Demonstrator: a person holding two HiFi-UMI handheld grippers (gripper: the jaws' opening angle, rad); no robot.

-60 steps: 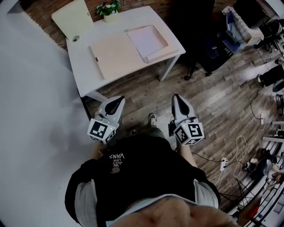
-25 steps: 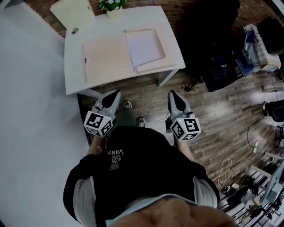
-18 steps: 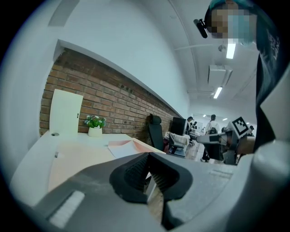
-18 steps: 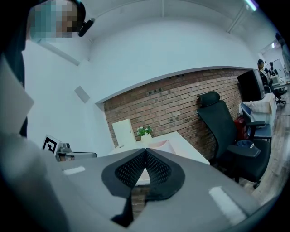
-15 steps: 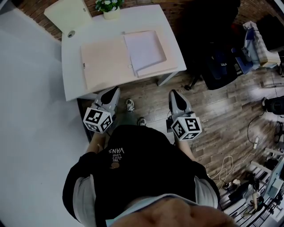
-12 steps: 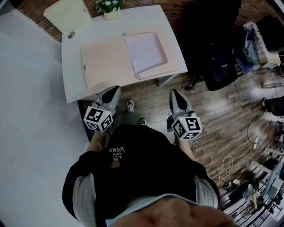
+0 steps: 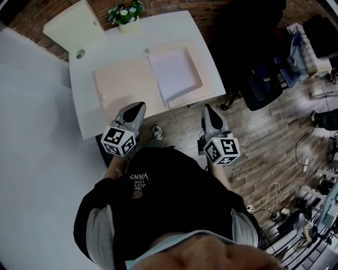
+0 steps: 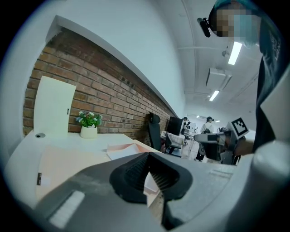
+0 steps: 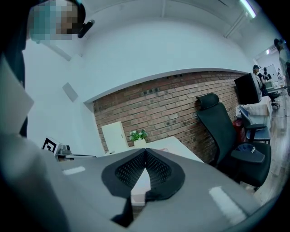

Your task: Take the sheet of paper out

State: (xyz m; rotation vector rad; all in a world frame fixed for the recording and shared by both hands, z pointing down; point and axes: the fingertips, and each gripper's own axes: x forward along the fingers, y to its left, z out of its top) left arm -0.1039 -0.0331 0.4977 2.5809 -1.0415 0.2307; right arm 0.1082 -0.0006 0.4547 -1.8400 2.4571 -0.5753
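Note:
An open beige folder (image 7: 124, 84) lies on the white table (image 7: 87, 113). A pale sheet of paper (image 7: 174, 73) rests in its right half. My left gripper (image 7: 138, 107) is shut and empty, its tip over the table's front edge, just short of the folder's left half. The right gripper (image 7: 207, 109), also shut with nothing in it, hangs over the wooden floor off the table's front right edge. In the left gripper view the shut left gripper (image 8: 148, 159) points across the folder (image 8: 63, 163) at the sheet (image 8: 123, 152). In the right gripper view the shut right gripper (image 9: 145, 153) faces the table.
A potted plant (image 7: 125, 15) and a cream panel (image 7: 74, 25) stand at the table's far side, with a small round object (image 7: 80, 53) near the far left. A dark office chair (image 7: 259, 79) stands right of the table. Cables (image 7: 280, 195) lie on the floor at right.
The person has stepped closer to the table. Both grippers have moved forward toward it; the left tip now reaches over the front edge. Both stay shut.

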